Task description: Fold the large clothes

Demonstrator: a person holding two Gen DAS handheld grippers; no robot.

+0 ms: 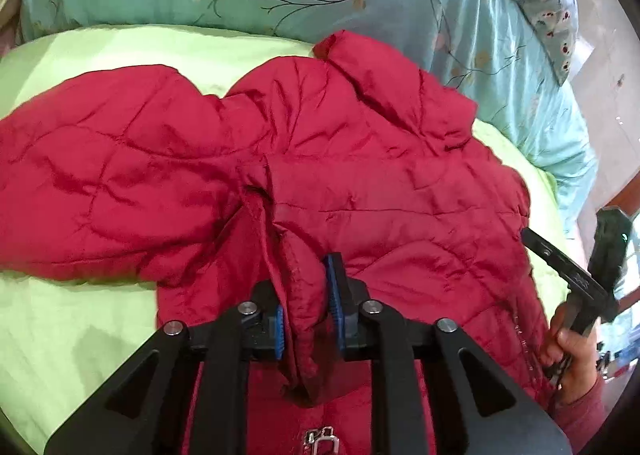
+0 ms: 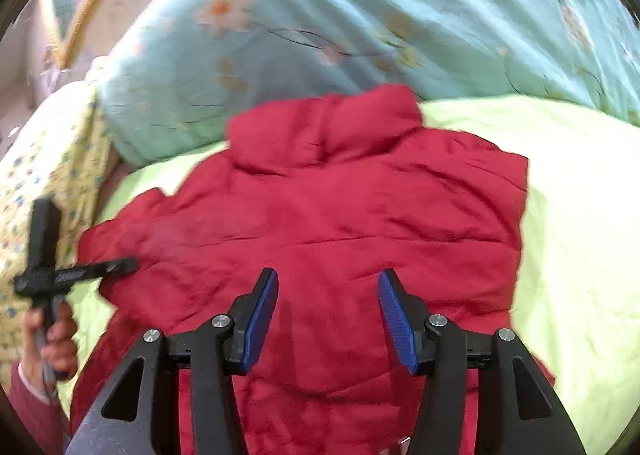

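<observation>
Bright, even light; right view motion-blurred, fisheye bends edges w/ black corners.

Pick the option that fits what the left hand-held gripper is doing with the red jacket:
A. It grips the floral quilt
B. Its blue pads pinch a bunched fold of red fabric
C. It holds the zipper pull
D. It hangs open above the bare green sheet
B: in the left wrist view the left hand-held gripper has its blue pads closed on a bunched fold of the red jacket.

right gripper [image 2: 328,315] parted above red jacket [image 2: 320,215] on green sheet [image 2: 580,215].
</observation>
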